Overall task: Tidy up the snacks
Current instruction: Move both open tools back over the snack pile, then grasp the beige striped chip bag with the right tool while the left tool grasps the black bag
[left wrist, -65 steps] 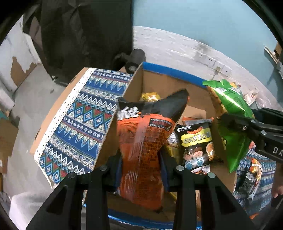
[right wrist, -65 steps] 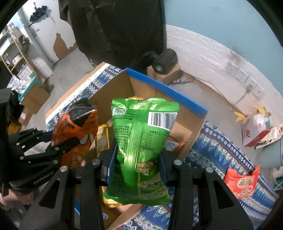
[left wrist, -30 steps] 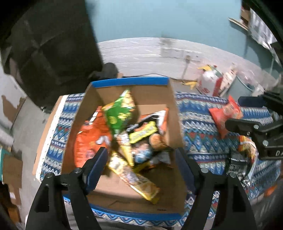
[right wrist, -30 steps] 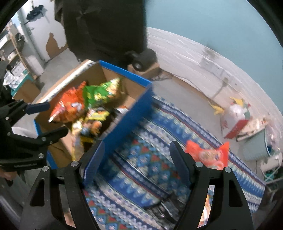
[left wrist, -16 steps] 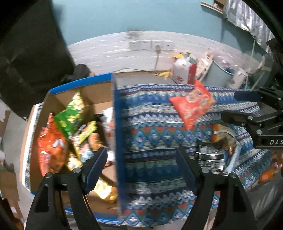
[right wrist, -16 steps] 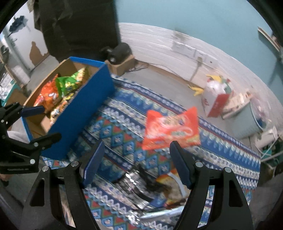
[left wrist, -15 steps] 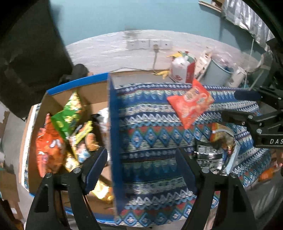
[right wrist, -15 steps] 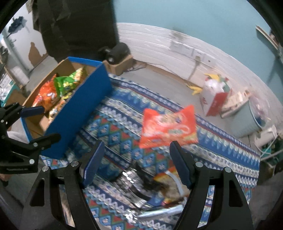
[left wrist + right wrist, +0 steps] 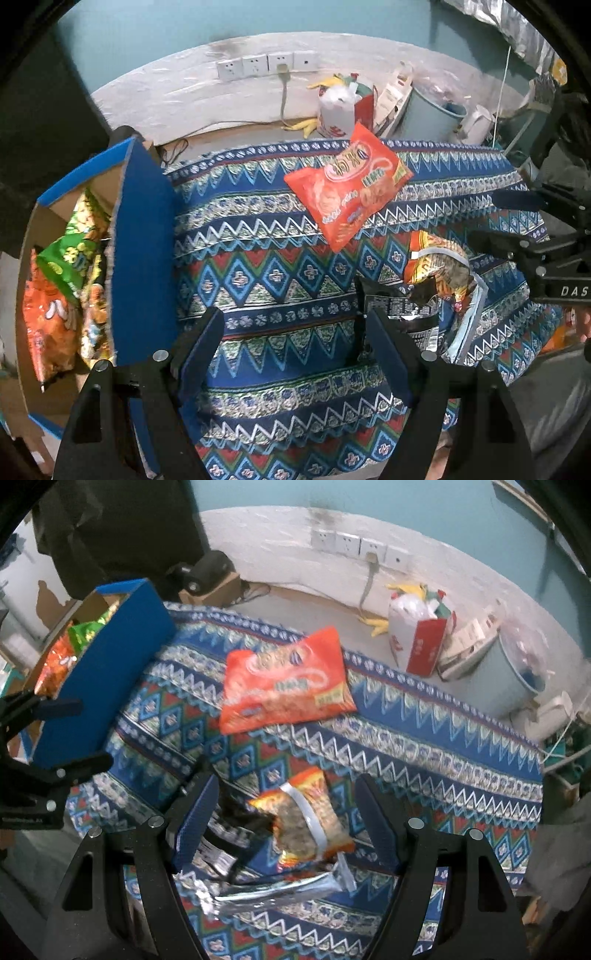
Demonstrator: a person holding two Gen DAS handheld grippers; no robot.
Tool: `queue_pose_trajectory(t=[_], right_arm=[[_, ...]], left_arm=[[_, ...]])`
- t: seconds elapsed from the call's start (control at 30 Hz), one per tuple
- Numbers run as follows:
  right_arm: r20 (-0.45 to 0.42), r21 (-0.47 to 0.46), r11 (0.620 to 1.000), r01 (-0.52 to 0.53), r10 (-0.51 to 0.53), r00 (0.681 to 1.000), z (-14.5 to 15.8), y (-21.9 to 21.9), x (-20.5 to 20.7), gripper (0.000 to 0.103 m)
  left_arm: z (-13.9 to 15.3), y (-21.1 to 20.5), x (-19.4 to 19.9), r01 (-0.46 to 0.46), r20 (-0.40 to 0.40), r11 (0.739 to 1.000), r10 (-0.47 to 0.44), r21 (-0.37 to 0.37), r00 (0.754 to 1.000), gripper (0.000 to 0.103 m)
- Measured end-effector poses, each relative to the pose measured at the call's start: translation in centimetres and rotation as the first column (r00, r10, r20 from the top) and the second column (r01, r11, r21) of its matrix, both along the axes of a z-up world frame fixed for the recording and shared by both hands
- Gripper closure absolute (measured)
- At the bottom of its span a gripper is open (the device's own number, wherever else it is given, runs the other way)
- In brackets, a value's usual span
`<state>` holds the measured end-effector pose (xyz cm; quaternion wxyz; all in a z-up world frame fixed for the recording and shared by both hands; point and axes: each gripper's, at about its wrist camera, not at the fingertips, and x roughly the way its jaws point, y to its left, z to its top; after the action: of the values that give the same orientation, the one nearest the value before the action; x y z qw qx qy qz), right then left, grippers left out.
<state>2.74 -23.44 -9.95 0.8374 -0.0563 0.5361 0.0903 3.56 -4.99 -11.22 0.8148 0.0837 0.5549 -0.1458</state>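
A patterned blue cloth (image 9: 258, 280) is spread over the surface. Nearest, both the left gripper (image 9: 295, 354) and right gripper (image 9: 284, 819) are held open and empty above crumpled snack packets (image 9: 306, 819). Farther off, a red packet (image 9: 284, 686) lies flat; a blue-edged box (image 9: 144, 258) holds more snacks at left.

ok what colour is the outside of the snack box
Blue outside, plain brown cardboard inside. The right wrist view shows it best.

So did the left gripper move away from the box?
Yes. The left gripper, open and empty, used to hang over the box; now the box sits at the left edge of its view and the fingers frame the cloth beside it.
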Motion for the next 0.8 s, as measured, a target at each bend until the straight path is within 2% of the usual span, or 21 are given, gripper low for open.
queue_pose_trajectory(t=[0.33, 0.6, 0.8], right_arm=[[-0.091, -0.018, 1.0, -0.015, 0.013, 0.996, -5.7, -2.0, 0.3, 0.027], [-0.133, -0.002, 0.999, -0.033, 0.032, 0.991, -8.2, -2.3, 0.6, 0.027], [-0.145, 0.005, 0.999, -0.035, 0.036, 0.989, -8.9, -2.6, 0.8, 0.027]], left_arm=[[-3.5, -2.1, 0.9, 0.006, -0.089, 1.0, -0.007, -0.001, 0.996, 0.022], [-5.8, -3.6, 1.2, 0.024, -0.129, 0.999, -0.02, 0.027, 0.991, 0.022], [-6.7, -4.8, 1.0, 0.039, -0.157, 0.999, -0.033, 0.031, 0.987, 0.022]])
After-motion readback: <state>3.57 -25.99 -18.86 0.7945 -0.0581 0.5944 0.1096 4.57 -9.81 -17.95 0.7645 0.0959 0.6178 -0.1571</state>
